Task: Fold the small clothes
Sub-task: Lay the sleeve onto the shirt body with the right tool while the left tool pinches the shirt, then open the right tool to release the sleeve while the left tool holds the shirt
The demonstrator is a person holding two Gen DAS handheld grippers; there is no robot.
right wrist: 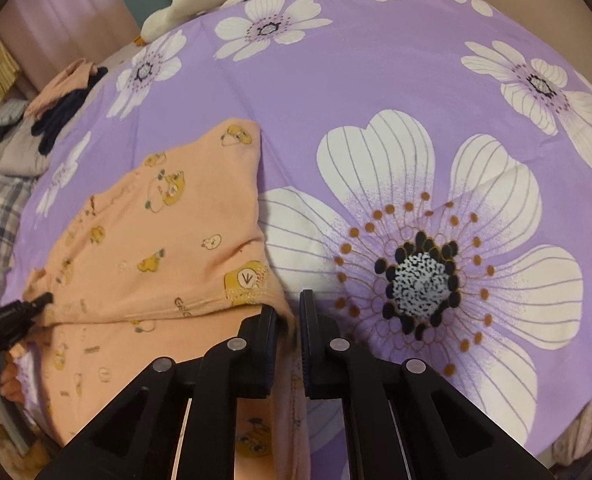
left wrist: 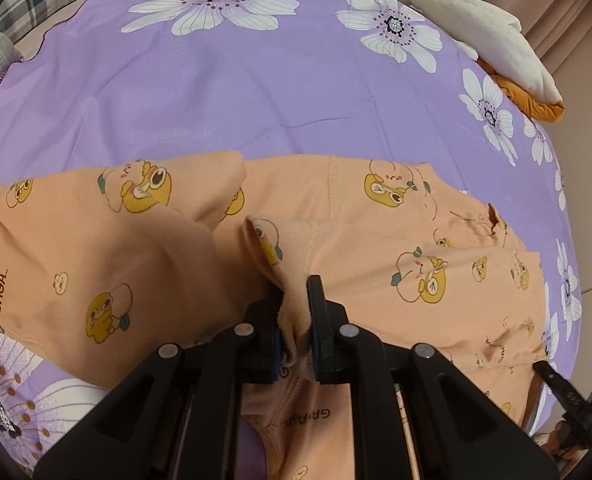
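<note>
Where the purple floral sheet (left wrist: 255,92) covers the bed, both grippers' jaws are clamped on the peach garment (left wrist: 396,240); pink curtains (right wrist: 67,12) behind.

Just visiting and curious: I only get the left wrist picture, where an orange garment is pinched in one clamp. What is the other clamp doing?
Observer: The right gripper is shut on the garment, at its hemmed corner.
Visitor: What lies beside that corner?
Observer: Bare purple sheet, printed there with a big white flower that has a speckled centre.
Visitor: Any other clothes around?
Observer: Yes, a small pile of clothes, dark and peach, sits at the sheet's far left edge.
</note>
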